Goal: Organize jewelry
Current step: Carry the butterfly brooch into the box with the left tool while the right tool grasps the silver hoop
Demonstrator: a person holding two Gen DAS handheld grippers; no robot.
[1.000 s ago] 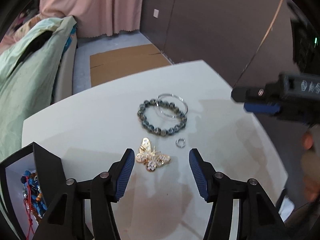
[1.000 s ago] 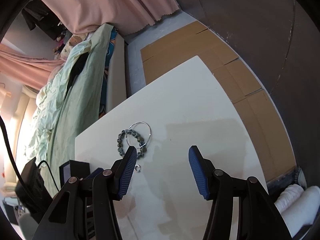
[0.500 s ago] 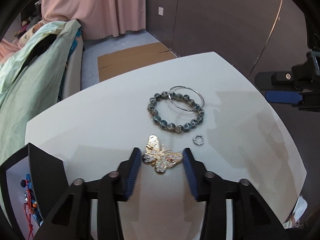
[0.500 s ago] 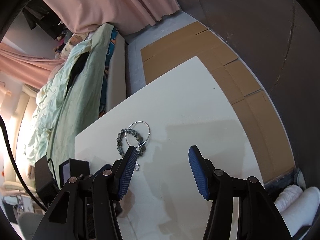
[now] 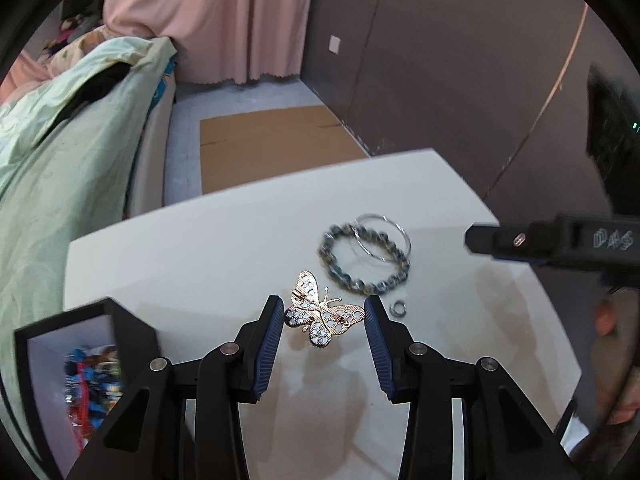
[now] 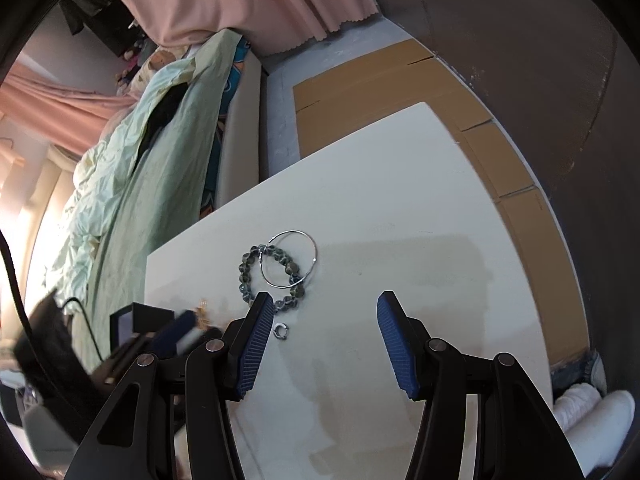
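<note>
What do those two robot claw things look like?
Both the left gripper and the right gripper have black angular fingers with silver bolts and ribbed blue pads. The right one's side carries pale lettering.

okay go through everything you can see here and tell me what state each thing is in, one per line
Butterfly brooch: pinched at its wingtips between the left gripper's pads, back side up.
Left gripper: shut on the brooch.
Right gripper: open, holding nothing.
Bead bracelet: flat on the table.
Thin hoop: lying across the bracelet.
Small ring: loose on the table.
Jewelry box: open, colourful pieces inside.
</note>
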